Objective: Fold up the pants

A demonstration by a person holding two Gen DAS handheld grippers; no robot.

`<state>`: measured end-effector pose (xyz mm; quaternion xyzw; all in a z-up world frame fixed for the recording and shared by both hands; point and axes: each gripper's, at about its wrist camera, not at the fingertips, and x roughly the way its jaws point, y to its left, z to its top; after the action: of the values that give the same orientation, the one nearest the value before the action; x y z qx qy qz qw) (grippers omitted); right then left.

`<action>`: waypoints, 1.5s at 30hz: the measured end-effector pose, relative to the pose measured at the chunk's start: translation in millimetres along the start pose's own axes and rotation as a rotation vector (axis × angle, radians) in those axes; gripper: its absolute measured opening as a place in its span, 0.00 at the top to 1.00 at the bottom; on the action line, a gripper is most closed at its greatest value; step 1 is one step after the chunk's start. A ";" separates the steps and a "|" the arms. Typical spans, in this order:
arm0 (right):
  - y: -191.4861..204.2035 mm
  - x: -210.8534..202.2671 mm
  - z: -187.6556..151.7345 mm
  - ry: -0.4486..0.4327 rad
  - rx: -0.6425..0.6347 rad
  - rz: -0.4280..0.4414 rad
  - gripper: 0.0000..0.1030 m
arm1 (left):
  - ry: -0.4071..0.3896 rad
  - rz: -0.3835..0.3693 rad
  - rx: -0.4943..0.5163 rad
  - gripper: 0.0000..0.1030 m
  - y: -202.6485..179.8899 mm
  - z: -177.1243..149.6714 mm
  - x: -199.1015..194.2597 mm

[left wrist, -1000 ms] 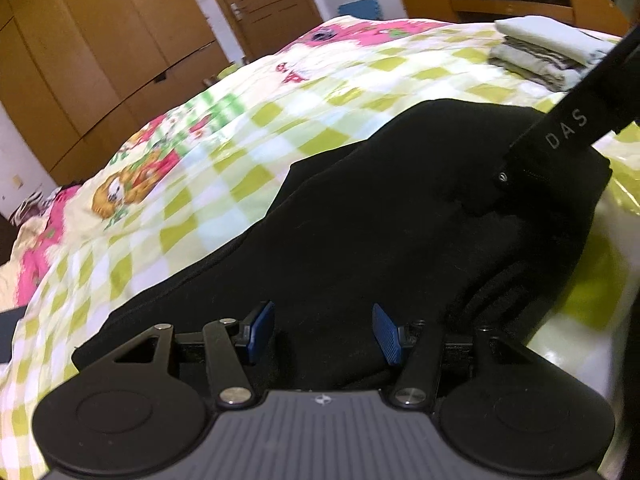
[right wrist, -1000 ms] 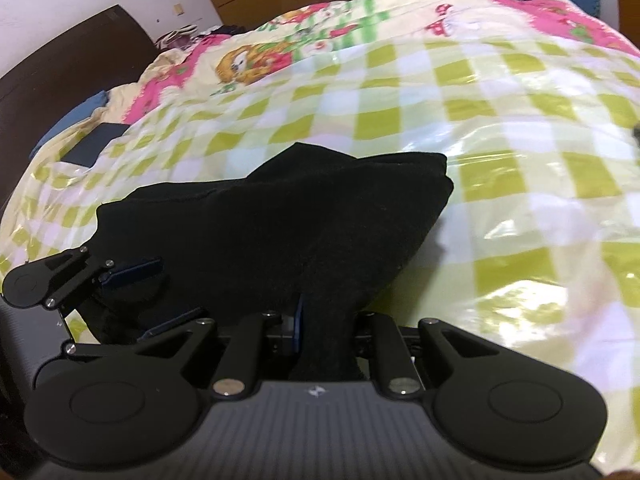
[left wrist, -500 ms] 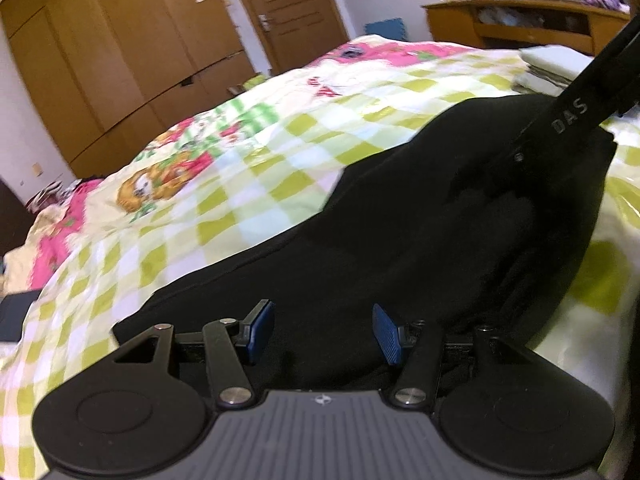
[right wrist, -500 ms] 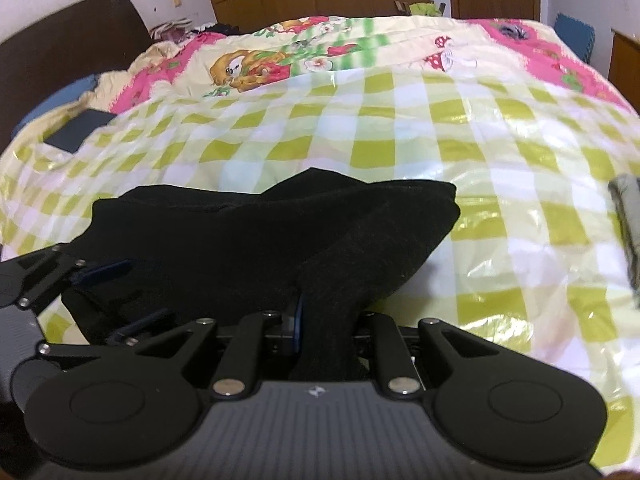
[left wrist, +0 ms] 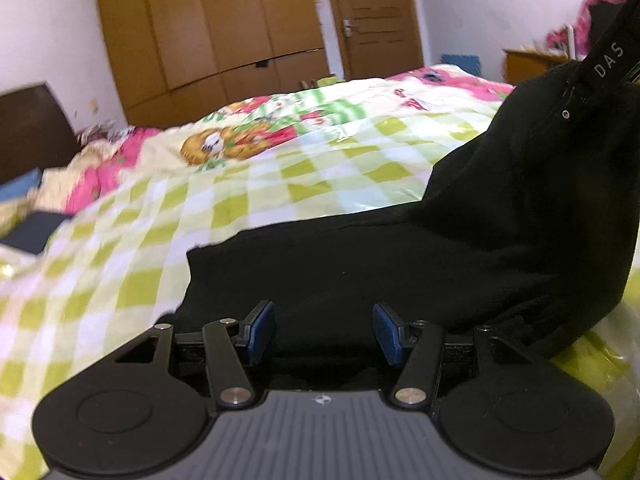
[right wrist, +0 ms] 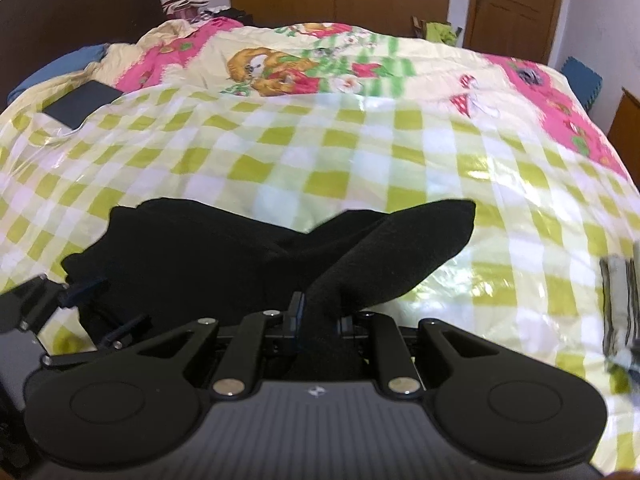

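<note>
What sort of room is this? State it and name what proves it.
Almost certainly a home bedroom. A bed under a green-checked and cartoon-print cover fills both views, a dark headboard stands at its far end, and wooden wardrobe doors line the wall behind, beside a wooden door.

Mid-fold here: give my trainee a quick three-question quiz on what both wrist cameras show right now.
1. True or false: the right gripper pinches the black fabric pants.
2. The left gripper fingers: A open, B shut on cloth?
3. What dark flat object lies near the pink-patterned bedding by the headboard?

Key: 1 true. 2 A, blue pads apart above the pants. 3 A dark rectangular slab; what it is cannot be told.
</note>
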<state>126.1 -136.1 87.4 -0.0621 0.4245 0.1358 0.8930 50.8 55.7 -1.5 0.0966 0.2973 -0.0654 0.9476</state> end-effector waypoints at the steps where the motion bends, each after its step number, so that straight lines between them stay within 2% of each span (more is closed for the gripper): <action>1: 7.6 0.6 4.1 0.000 -0.013 -0.005 0.86 | -0.003 -0.004 -0.016 0.34 3.3 -1.6 1.1; 9: 71.8 9.5 20.2 0.013 -0.151 -0.041 0.86 | -0.018 -0.039 -0.093 0.34 17.4 -13.5 4.8; 13: 96.5 17.8 24.1 0.024 -0.166 -0.021 0.86 | -0.028 -0.061 -0.128 0.34 24.9 -17.0 1.1; 17: 101.9 13.2 22.3 0.022 -0.185 -0.022 0.87 | -0.059 -0.064 -0.131 0.34 27.1 -16.0 -5.6; 21: 60.8 -0.9 22.8 -0.005 -0.056 -0.024 0.87 | -0.110 -0.109 -0.079 0.34 17.7 -3.7 -15.0; 25: 4.4 -9.2 15.5 -0.008 0.120 0.006 0.87 | -0.114 -0.196 0.036 0.34 -9.7 22.9 -3.0; 29: -49.5 -4.2 -8.8 0.000 0.298 0.075 0.87 | -0.081 -0.185 0.149 0.34 -38.9 57.4 30.9; 33: -94.6 9.7 -35.8 0.000 0.468 0.170 0.87 | 0.000 -0.241 0.239 0.32 -71.6 84.1 75.7; 35: -111.5 16.4 -45.7 -0.003 0.529 0.215 0.87 | 0.041 -0.204 0.284 0.29 -87.5 89.3 104.1; 36: -117.9 18.8 -50.4 -0.005 0.551 0.233 0.87 | 0.060 -0.176 0.298 0.25 -93.1 90.4 118.9; 38: -127.9 25.5 -57.3 -0.005 0.585 0.260 0.87 | 0.088 -0.135 0.302 0.24 -98.8 89.9 136.8; 40: -134.0 30.7 -63.7 -0.009 0.599 0.270 0.87 | 0.075 -0.109 0.300 0.24 -101.3 89.2 133.0; 43: -138.0 33.5 -69.1 -0.023 0.613 0.296 0.87 | 0.016 -0.052 0.299 0.24 -89.5 91.3 114.1; 45: -140.0 33.6 -72.5 -0.030 0.608 0.312 0.82 | 0.001 -0.035 0.281 0.25 -75.5 90.2 97.1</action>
<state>134.0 -279.9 14.9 0.2746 0.4369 0.1387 0.8453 165.9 -44.2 4.2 0.2232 0.2872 -0.1226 0.9234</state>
